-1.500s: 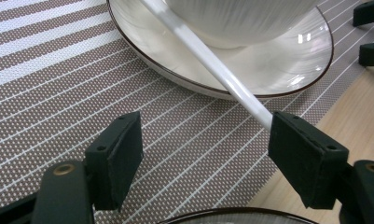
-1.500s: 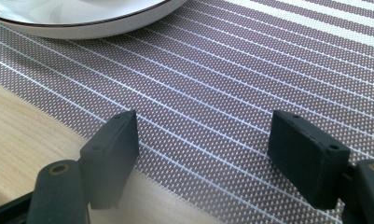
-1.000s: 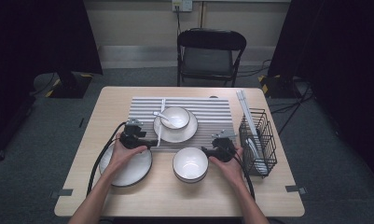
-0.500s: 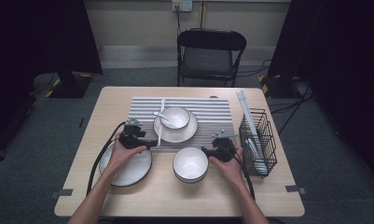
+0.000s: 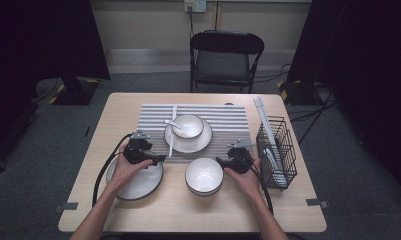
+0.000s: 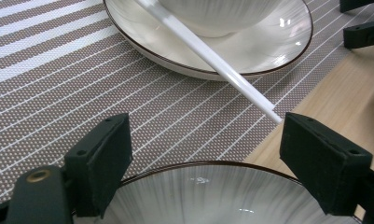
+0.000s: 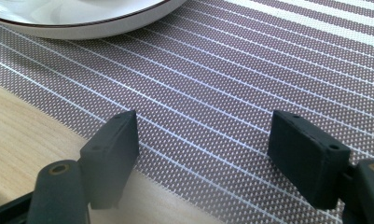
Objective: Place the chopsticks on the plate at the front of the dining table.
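Meanwhile, little has shifted since the earlier frame: both hands sit where they were, lower centre of the high view. The left claw [image 5: 160,158] has just been spreading its jaws, which now stand wide with nothing pinched; beneath them lies the rim of the plate [image 5: 140,185] at lower left on the counter [image 5: 188,215]. A white chopstick [image 6: 212,63] leans off the saucer [image 6: 268,46] just beyond. The right claw [image 5: 219,161] is spread too, empty, over the striped mat [image 7: 250,70], beside the bowl [image 5: 204,176], unmoved.
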A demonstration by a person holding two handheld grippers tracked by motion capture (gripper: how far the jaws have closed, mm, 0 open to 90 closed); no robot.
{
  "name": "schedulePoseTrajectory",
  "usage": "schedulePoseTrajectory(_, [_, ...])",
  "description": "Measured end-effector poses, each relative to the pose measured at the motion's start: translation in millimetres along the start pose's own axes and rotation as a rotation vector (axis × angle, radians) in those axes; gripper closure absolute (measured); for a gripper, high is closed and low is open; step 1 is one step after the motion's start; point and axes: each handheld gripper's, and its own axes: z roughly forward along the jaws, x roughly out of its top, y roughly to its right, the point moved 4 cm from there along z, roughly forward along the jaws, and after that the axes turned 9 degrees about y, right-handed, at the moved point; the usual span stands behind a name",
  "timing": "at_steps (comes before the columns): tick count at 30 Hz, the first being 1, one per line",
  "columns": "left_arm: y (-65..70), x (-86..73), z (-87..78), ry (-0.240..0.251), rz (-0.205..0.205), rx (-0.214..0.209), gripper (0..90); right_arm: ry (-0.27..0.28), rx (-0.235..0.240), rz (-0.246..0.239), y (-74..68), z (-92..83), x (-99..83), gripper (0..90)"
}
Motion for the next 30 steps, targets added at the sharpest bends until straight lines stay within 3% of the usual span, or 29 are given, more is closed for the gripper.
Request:
schedulePoseTrajectory(8, [6.9, 0.5, 4.5, -0.013, 0.031, -0.024, 15.7, 0.0, 0.0, 0.0, 0.0, 0.0, 0.0, 24.1])
schedulePoseTrajectory(30, [3.0, -0.9, 14.4, -0.012, 0.016, -0.004, 16.1, 0.0, -0.001, 0.0, 0.0, 0.0, 0.0, 24.1])
